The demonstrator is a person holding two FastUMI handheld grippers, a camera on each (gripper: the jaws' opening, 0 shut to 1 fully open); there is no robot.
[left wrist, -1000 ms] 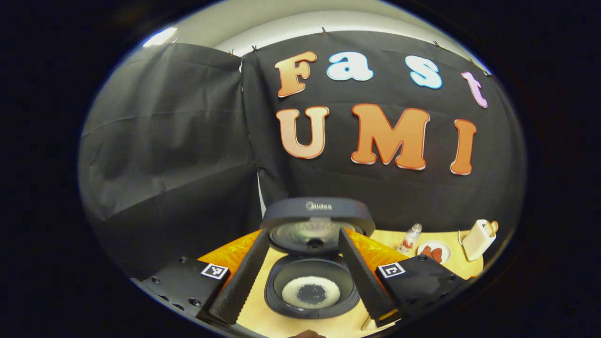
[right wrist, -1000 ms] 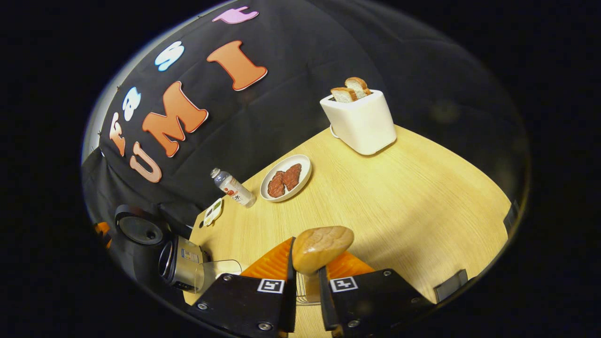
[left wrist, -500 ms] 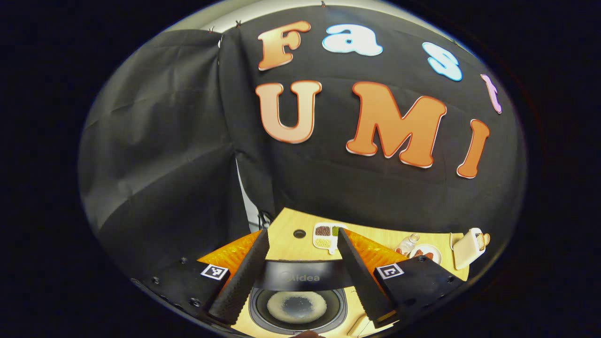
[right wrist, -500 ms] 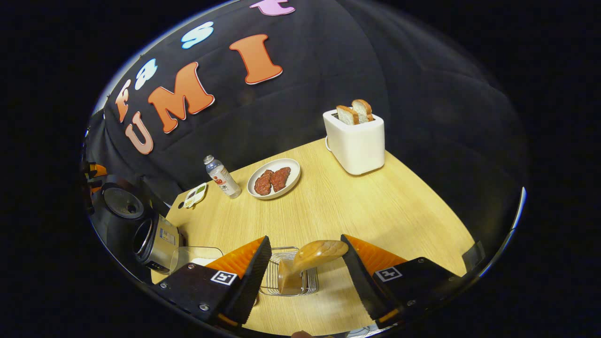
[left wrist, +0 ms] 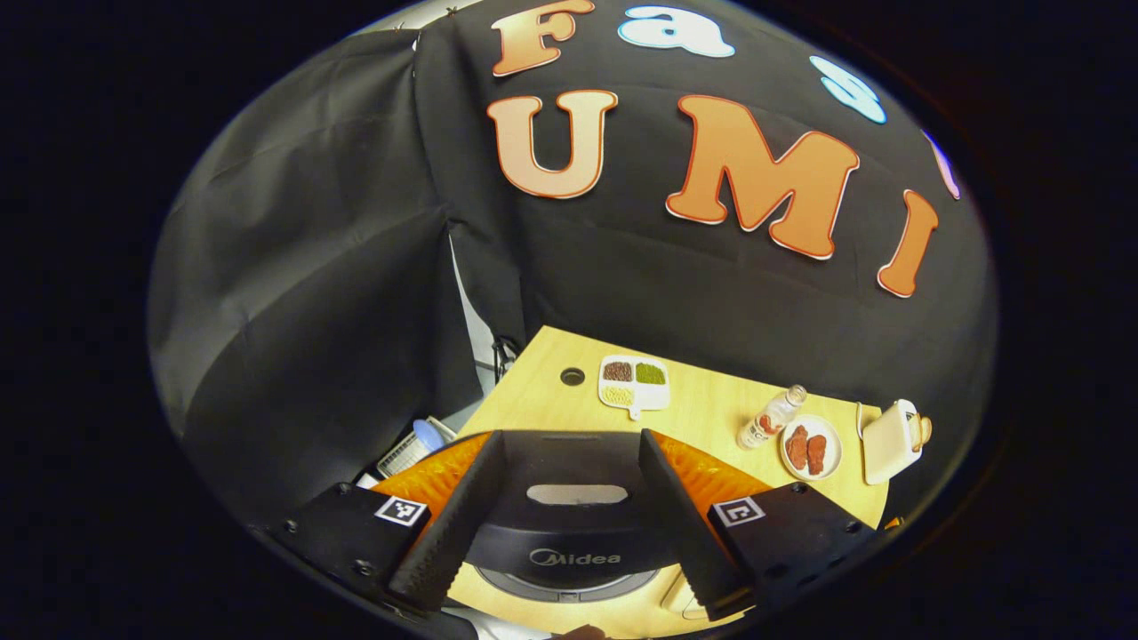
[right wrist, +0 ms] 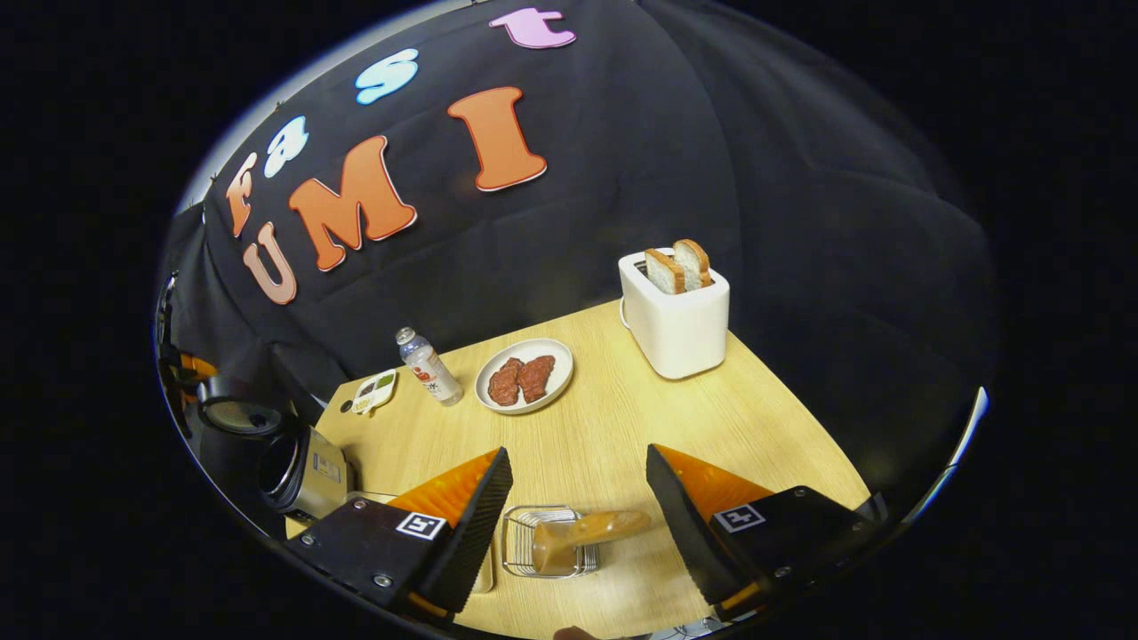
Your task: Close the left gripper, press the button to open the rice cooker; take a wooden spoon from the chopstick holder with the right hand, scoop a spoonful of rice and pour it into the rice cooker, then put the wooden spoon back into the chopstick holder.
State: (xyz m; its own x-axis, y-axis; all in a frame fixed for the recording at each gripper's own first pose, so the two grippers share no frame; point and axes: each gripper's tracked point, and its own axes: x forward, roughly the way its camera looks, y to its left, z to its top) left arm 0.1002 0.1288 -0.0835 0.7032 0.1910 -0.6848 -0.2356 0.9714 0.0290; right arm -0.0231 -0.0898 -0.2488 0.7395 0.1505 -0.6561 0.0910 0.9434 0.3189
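In the left gripper view my left gripper is open above the dark rice cooker. Its raised lid fills the gap between the fingers without touching them, and the pot rim peeks out below. In the right gripper view my right gripper is open with nothing between its fingers. Beneath it, the wooden spoon leans in the wire chopstick holder on the table. At the far left the rice cooker stands with its lid up.
On the wooden table stand a white toaster with two bread slices, a plate of meat, a small bottle and a divided dish of grains. A basket sits off the table's left edge.
My right gripper opened, let go of the spoon in the holder and drew back upward. My left gripper rose, so the cooker dropped lower in its view and the rice inside went out of sight.
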